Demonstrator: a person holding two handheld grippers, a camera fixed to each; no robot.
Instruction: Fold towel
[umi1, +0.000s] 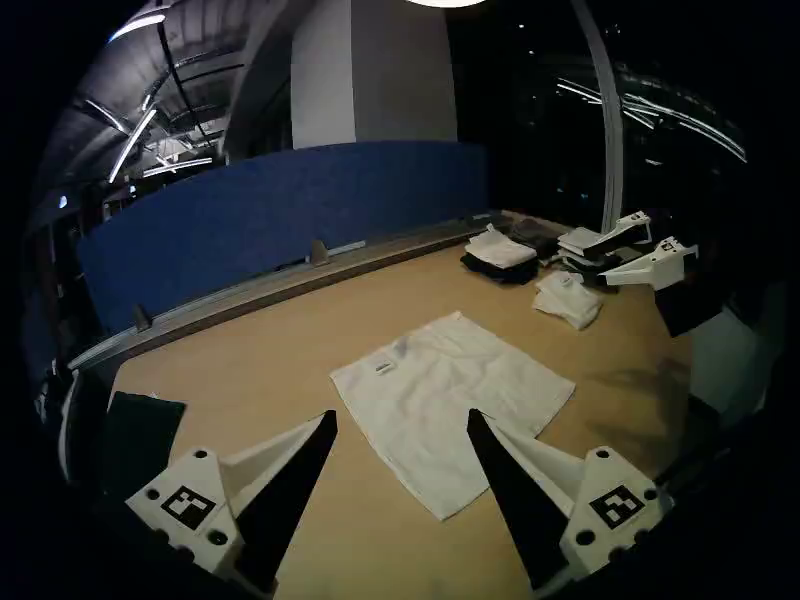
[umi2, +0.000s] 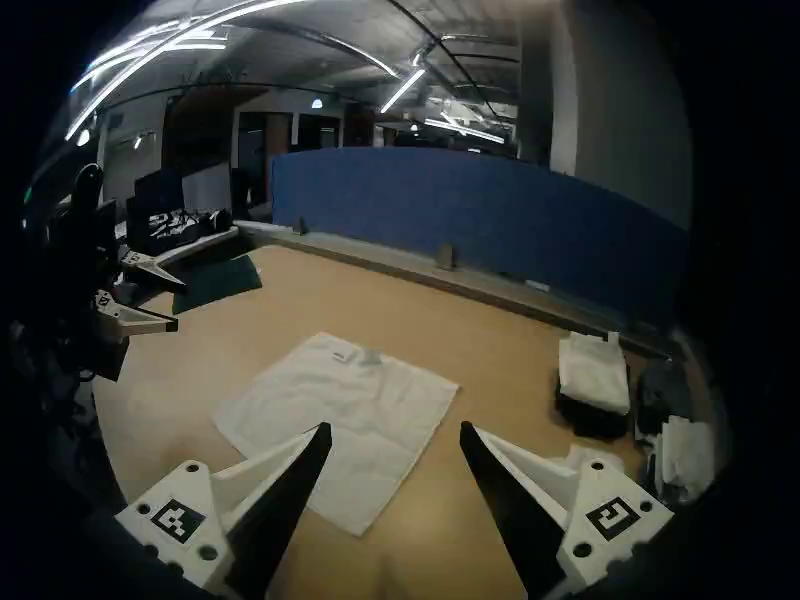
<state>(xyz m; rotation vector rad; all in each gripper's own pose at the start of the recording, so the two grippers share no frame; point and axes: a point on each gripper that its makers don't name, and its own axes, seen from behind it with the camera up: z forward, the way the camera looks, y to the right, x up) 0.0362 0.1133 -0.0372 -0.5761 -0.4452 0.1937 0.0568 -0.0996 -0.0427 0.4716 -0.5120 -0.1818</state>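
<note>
A white towel lies spread flat on the tan table, with a small label near its far edge. In the left gripper view my left gripper hangs open above the towel's near corner, nothing between its fingers. The right gripper shows far off at the right edge, open. In the right gripper view the same towel lies ahead and slightly left. My right gripper is open above its near edge, holding nothing. The left gripper is at the far left, its fingers spread.
Folded white and dark towels are stacked at the table's end, with another white pile beside them. A blue partition runs along the far table edge. A dark cloth lies at the left.
</note>
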